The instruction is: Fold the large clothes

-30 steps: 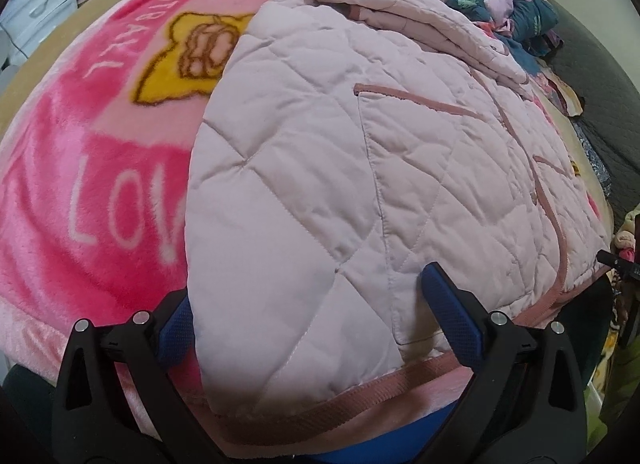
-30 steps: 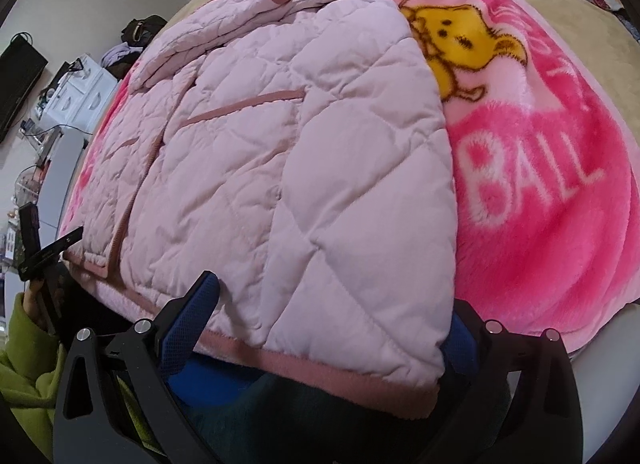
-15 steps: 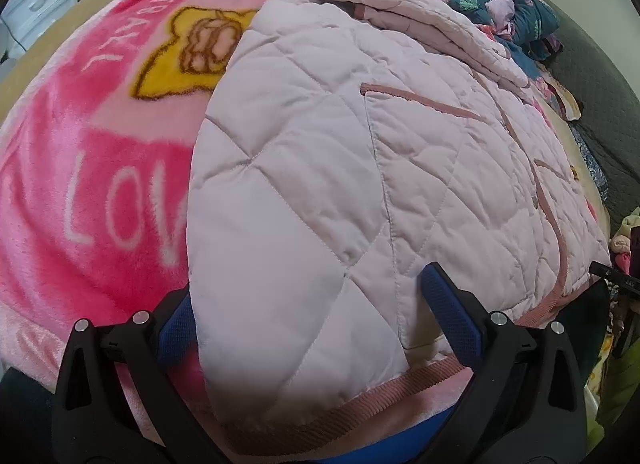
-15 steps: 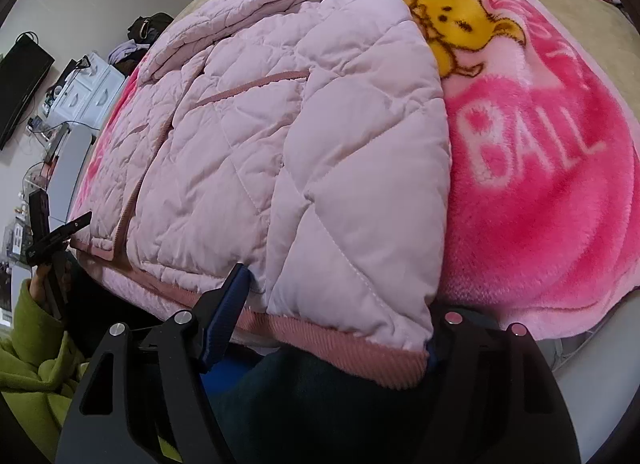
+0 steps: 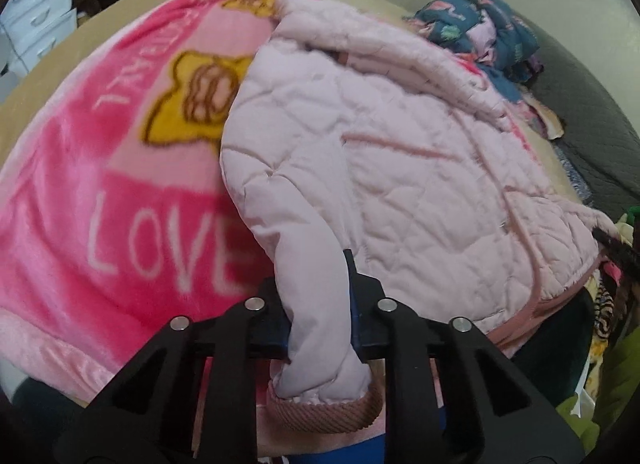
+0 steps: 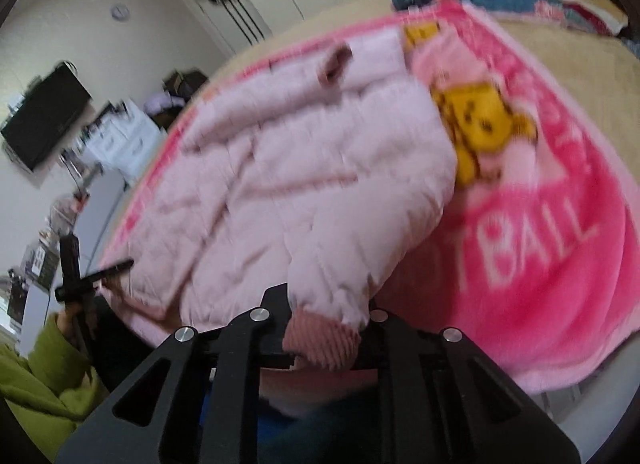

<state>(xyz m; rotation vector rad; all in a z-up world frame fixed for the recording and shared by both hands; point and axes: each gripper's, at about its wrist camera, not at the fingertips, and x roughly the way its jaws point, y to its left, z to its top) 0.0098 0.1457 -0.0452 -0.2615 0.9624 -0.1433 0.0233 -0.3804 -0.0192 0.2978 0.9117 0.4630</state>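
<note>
Both pairs of fingers grip the hem of a pink quilted jacket on a bed.

Left gripper (image 5: 320, 300) and right gripper (image 6: 326, 314) have just clamped shut on the jacket (image 5: 400, 168), at its ribbed hem corners, nearest me. It lies on a pink blanket (image 5: 120, 192), long axis running 6 to 12 o'clock, collar at 12. Puffy fabric could slip free, or the blanket drag along, if the lift is uneven.

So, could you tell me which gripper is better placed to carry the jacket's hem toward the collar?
Neither clearly: left gripper and right gripper have each just closed on a hem corner of the jacket.
</note>
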